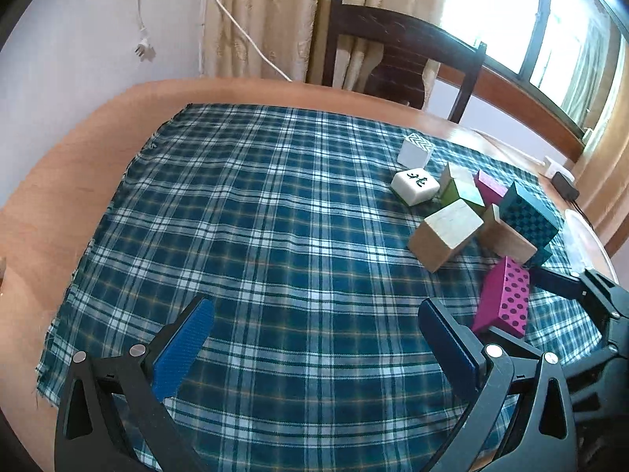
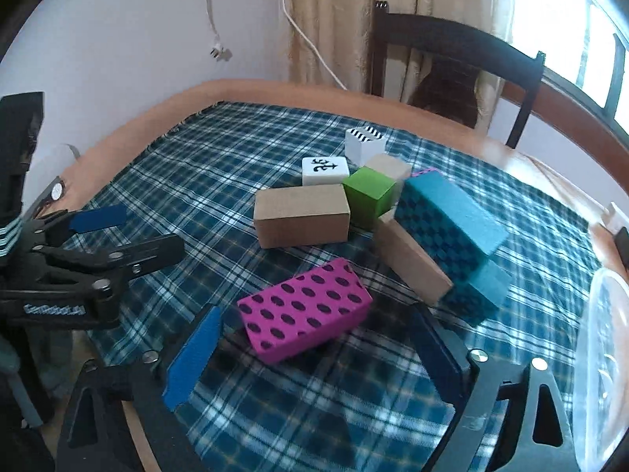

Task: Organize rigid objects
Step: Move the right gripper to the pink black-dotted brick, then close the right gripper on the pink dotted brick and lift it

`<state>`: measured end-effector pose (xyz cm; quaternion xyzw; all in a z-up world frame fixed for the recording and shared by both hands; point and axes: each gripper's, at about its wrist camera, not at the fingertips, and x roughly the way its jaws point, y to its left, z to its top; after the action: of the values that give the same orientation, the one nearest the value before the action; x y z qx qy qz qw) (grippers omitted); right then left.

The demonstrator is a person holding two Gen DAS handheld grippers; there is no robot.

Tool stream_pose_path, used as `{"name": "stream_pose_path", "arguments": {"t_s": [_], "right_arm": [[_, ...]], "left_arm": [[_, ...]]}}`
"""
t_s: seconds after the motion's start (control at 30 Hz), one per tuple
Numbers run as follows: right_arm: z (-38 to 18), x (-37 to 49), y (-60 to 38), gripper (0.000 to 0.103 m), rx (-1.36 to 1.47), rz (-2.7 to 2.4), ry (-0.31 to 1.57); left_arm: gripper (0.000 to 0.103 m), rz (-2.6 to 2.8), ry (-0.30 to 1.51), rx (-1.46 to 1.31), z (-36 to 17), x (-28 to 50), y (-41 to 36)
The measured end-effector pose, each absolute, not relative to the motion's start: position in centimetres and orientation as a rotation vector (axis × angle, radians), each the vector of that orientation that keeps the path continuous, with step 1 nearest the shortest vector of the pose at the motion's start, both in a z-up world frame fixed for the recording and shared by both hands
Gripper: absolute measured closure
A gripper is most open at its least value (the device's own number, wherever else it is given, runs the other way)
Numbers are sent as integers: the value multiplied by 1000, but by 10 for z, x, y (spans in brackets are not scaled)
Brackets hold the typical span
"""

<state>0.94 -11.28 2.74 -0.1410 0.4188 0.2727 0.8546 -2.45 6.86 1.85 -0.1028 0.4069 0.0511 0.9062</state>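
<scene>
A pile of blocks lies on the plaid cloth (image 1: 255, 216). A magenta dotted block (image 2: 304, 310) lies nearest, just beyond my open right gripper (image 2: 314, 338), its near end between the fingertips. It also shows in the left wrist view (image 1: 505, 297). Behind it are a plain wooden block (image 2: 302, 215), a green cube (image 2: 369, 192), a teal checkered block (image 2: 448, 220), a slanted wooden block (image 2: 412, 261), a white mahjong tile (image 2: 325, 170) and a white zigzag cube (image 2: 365, 143). My left gripper (image 1: 314, 318) is open and empty over bare cloth, left of the pile.
A dark wooden chair (image 1: 405, 55) stands at the table's far side. A clear plastic container (image 2: 605, 354) sits at the right edge. A white cable (image 1: 243, 31) hangs down the wall by the curtain. A charger (image 1: 564, 185) lies near the window.
</scene>
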Motion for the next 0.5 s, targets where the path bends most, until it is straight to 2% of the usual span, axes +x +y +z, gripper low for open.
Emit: {"name": "stream_pose_path", "arguments": {"t_s": [0.27,0.5], "right_arm": [[20,17,-111,34,-300,577,903],[24,12,-125,34,-249,569,890]], "left_arm": [[0,116,846,-208,20,-22,72],[0,105,852,-191,25,-16,61]]}}
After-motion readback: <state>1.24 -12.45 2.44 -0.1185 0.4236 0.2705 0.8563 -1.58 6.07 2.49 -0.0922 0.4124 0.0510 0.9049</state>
